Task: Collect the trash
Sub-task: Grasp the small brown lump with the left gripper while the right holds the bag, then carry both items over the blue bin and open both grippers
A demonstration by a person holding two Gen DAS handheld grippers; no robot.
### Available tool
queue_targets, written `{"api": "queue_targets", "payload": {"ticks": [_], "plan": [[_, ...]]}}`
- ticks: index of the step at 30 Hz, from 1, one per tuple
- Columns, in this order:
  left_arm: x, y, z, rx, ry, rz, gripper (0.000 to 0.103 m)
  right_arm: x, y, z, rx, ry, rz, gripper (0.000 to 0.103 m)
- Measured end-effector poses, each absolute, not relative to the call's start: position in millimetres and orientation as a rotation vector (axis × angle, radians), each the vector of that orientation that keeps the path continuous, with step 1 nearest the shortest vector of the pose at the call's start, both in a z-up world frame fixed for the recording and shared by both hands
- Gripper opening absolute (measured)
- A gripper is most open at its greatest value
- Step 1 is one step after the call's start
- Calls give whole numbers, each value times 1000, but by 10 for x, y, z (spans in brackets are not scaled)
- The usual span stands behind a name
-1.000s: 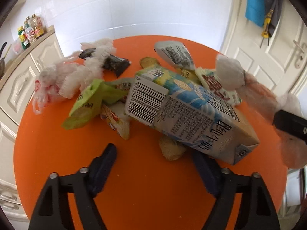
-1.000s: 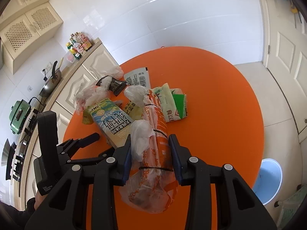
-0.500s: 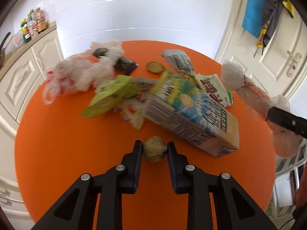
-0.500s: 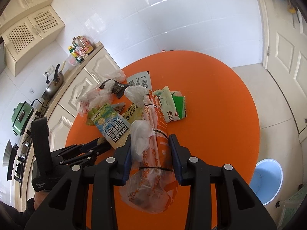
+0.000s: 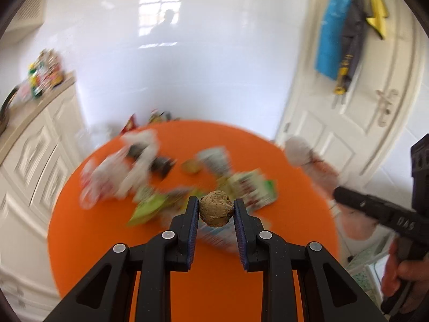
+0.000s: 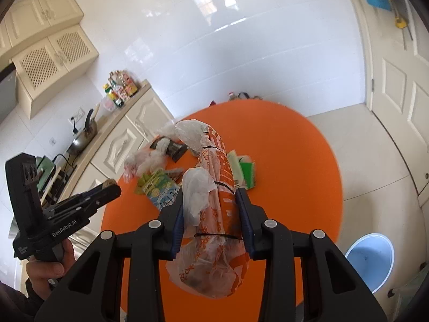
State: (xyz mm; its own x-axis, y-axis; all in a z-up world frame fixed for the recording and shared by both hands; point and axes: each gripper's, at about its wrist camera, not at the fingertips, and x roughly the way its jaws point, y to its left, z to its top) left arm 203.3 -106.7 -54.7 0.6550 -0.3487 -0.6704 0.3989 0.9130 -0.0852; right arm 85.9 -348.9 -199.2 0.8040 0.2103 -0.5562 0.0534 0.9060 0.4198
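Observation:
My left gripper [image 5: 216,207] is shut on a small brown crumpled lump [image 5: 216,208], held well above the round orange table [image 5: 107,230]; in the right wrist view the same left gripper [image 6: 108,185] shows at the left with the lump [image 6: 109,181] at its tip. My right gripper [image 6: 209,204] is shut on a long orange-and-white plastic bag bundle [image 6: 214,196] tied with black bands. Blurred below lie a white plastic bag [image 5: 118,171], a green wrapper [image 5: 146,208] and a milk carton [image 6: 162,191].
A light blue bin [image 6: 371,260] stands on the tiled floor to the right of the table. Cream cabinets [image 6: 120,139] with bottles and a pan run along the left. A white door [image 5: 356,123] with hanging items is at the right. A hand [image 6: 47,268] holds the left gripper.
The left gripper closed on the brown lump and lifted it high off the table. The right gripper rose a little with the bag bundle still in it.

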Motion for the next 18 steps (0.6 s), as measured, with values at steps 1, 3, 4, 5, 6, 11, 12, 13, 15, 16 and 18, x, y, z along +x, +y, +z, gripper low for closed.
{"api": "queue_targets", "payload": {"ticks": [1,3,4,5,6,11,12,13,15,16,18], "plan": [[2003,-1193,-474,78,733,-465,22,792,-3567,-1958,444,622,71,36],[2016,-1400,-422,87,727,-523,22,654,-3733,-1909,460,597,34,36],[2015,-1576,-400,104,719,-563,22,567,-3825,-1891,468,585,10,36],[2017,-1702,-404,115,717,-590,22,446,-3961,-1880,480,571,-26,36],[2034,-1828,-421,122,721,-619,22,356,-4063,-1872,491,562,-52,36],[2071,-2654,-672,170,801,-815,22,-235,-4756,-2046,581,543,-243,36],[2089,-2788,-754,178,826,-845,22,-331,-4868,-2111,599,548,-276,36],[2094,-2975,-863,188,859,-884,22,-448,-5009,-2213,623,557,-316,36],[2109,-3276,-1082,216,917,-941,22,-622,-5251,-2442,669,593,-384,36],[2116,-3458,-1237,237,961,-969,22,-677,-5370,-2565,694,614,-412,36],[2148,-3749,-1483,260,1036,-1006,22,-781,-5613,-2902,758,662,-470,36]]}}
